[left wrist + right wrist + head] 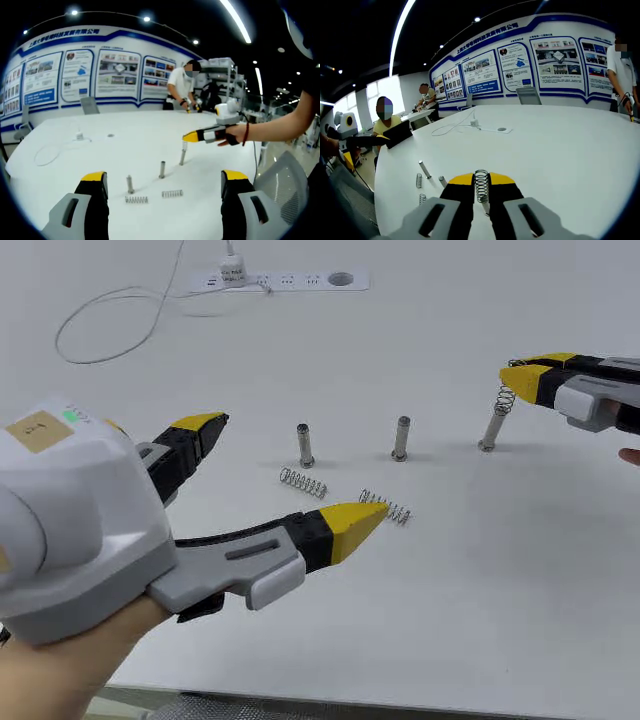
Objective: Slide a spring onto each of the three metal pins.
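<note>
"So, what is your left hand doing?"

"My left gripper [300, 468] hangs above the white table [470, 620] at about 8 o'clock in the head view, jaws spread wide, with nothing between them. In the left gripper view its two yellow tips frame the row of pins."

"And the pins?"

"Three in a line across the middle. The left pin [304, 444] and the middle pin [401, 438] stand upright and bare. One loose spring [303, 482] lies flat at 6 o'clock of the left pin; a second loose spring [385, 506] lies flat at 7 o'clock of the middle pin, just beside my lower left jaw tip in the head view."

"The third one?"

"The right pin [491, 430] leans, its top tipped toward 1 o'clock, foot on the table. My right gripper [515, 380] reaches in from 3 o'clock, jaws narrow and clamped on a third spring [505, 399], which sits at that pin's top end. In the right gripper view the coil stands upright between the yellow tips; how much of the pin is inside the coil I cannot tell."

"Anything else on the bench?"

"A power strip [280, 281] at 12 o'clock on the far edge, with a white cable [60, 338] looping off toward 10 o'clock."
</note>
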`<act>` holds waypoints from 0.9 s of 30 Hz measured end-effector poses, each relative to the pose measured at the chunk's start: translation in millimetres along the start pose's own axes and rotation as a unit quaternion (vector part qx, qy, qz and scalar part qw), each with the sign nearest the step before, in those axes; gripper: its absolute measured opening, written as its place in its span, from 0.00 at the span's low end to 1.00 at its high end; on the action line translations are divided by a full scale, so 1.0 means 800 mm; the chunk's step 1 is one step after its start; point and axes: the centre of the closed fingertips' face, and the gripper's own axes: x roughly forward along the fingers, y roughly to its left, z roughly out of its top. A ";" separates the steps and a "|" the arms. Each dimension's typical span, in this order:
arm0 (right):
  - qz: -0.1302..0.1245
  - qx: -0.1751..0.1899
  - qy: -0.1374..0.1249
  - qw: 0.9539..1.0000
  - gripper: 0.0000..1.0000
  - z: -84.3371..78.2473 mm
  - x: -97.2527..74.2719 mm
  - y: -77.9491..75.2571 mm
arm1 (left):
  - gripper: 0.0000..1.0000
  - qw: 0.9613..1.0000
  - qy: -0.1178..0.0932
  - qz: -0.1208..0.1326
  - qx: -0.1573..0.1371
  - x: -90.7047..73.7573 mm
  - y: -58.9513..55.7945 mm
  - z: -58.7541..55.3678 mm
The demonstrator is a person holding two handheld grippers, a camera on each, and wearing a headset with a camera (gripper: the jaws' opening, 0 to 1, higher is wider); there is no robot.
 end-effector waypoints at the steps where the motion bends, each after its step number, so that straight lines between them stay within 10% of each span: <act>1: 0.000 0.000 -0.003 1.000 0.11 0.001 0.000 0.000 | 0.95 1.000 0.000 0.000 0.000 0.000 0.000 0.000; 27: -0.010 -0.020 0.001 1.000 0.11 -0.019 0.007 -0.002 | 0.94 1.000 -0.002 -0.006 0.003 -0.001 -0.002 0.003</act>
